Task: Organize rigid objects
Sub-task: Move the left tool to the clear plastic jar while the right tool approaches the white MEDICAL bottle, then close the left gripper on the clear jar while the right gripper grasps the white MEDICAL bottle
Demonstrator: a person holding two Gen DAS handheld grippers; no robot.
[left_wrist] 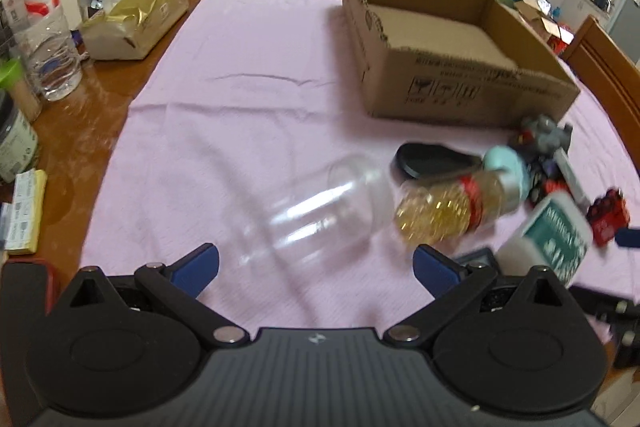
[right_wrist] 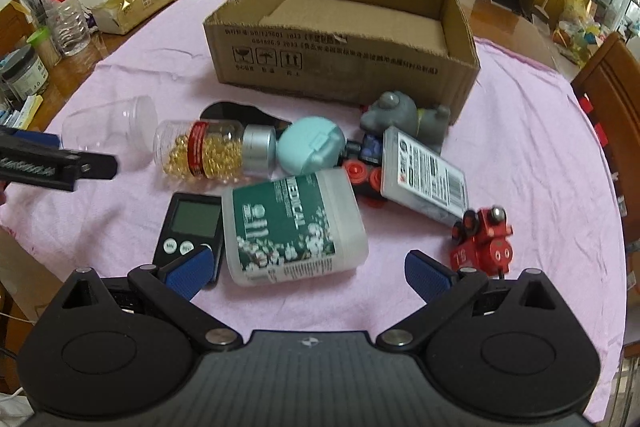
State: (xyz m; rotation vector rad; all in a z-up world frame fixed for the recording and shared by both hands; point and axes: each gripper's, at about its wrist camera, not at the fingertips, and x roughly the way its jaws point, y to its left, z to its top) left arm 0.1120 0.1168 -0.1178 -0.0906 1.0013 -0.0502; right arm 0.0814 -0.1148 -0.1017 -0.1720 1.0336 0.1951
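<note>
Left wrist view is showing my left gripper (left_wrist: 316,267) spread wide and holding nothing, with the clear plastic cup (left_wrist: 320,215) lying on its side straight ahead between the fingers, its long axis running away toward the capsule bottle (left_wrist: 452,211), which it is just beside or touching; I am judging this hand the nearer one for the cup; my right gripper (right_wrist: 306,269) is also gaping and empty, hanging over the near edge of the pink cloth (right_wrist: 520,131) just before the white medical bottle (right_wrist: 296,227), with the black timer (right_wrist: 192,227) against its left side; the cardboard box (right_wrist: 344,63) is sitting open toward the table's far edge, seemingly empty; the teal case (right_wrist: 312,147), grey toy (right_wrist: 404,115), flat packet (right_wrist: 424,175) and red train (right_wrist: 484,235) are crowding the way between.
</note>
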